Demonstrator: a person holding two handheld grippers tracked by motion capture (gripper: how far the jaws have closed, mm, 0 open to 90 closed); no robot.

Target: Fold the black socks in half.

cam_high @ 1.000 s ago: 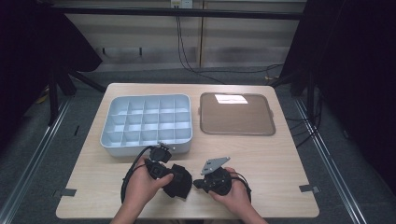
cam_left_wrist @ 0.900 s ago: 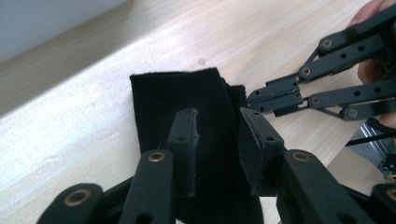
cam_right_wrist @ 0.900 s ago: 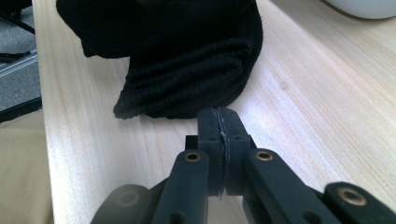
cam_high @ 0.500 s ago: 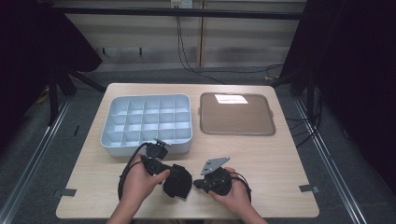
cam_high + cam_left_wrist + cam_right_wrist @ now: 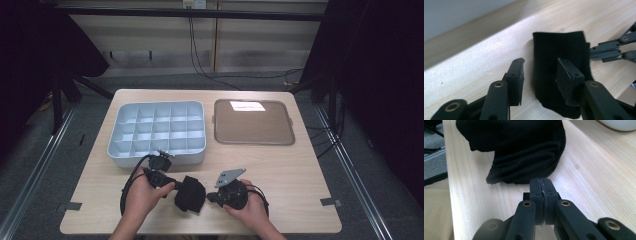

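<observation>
A black folded cloth (image 5: pixel 190 194) lies on the wooden table near its front edge, between my two grippers. My left gripper (image 5: pixel 176 189) comes at it from the left. In the left gripper view its jaws (image 5: pixel 540 62) have just been opening and stand apart; the cloth (image 5: pixel 559 45) lies between and behind them, and neither pad presses on it. My right gripper (image 5: pixel 210 196) is at the cloth's right side. In the right gripper view its jaws (image 5: pixel 541 181) are shut with nothing between them, their tips just short of the cloth's ribbed edge (image 5: pixel 524 152).
A pale blue tray (image 5: pixel 160 159) with several empty compartments stands just behind my left hand. To its right lies a flat brown tray (image 5: pixel 252 125) with a white patch (image 5: pixel 247 105) at its far edge. Bare table stretches to the right of my right hand.
My left hand has drawn back slightly to the left and toward the near edge. The cloth and my right hand have kept their places.
</observation>
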